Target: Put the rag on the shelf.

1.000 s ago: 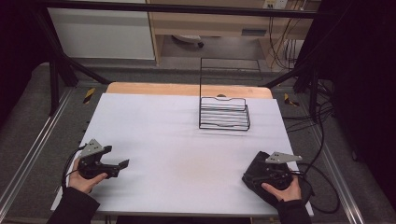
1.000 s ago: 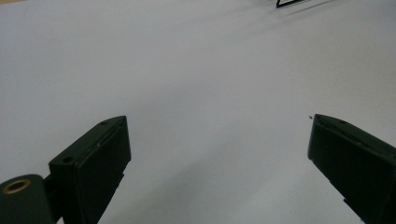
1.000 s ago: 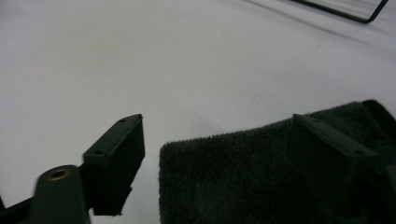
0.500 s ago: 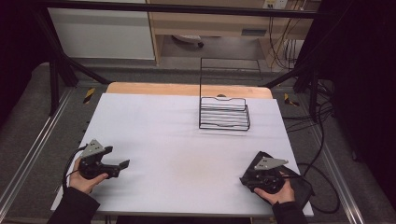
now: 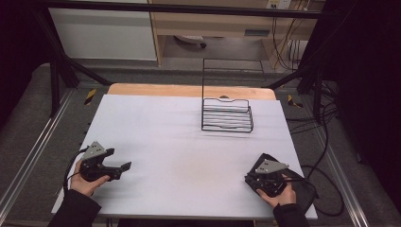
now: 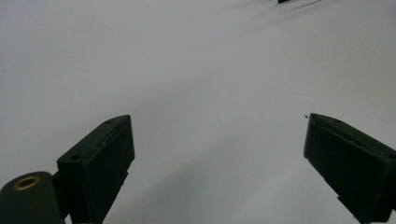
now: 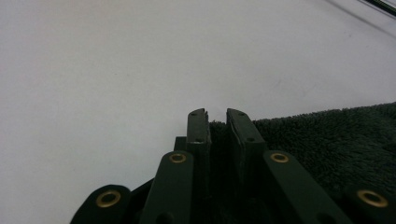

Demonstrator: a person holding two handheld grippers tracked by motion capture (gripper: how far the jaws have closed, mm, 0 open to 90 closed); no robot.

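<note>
My left tool (image 5: 124, 167) waits at eight o'clock, jaws spread wide and empty. At four o'clock my right tool (image 5: 249, 179) has just been closing, pinching the dark towel (image 7: 327, 140) by its edge on the bench (image 5: 189, 142). Lifting remains; the wire rack (image 5: 227, 115) stands untouched at one o'clock.

High view overhead, tool views low, sharing white table (image 5: 189, 142)

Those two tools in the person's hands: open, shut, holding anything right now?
Left tool: open, nothing between its jaws.
Right tool: jaws have just been closing, now shut on the edge of the dark cloth.
</note>
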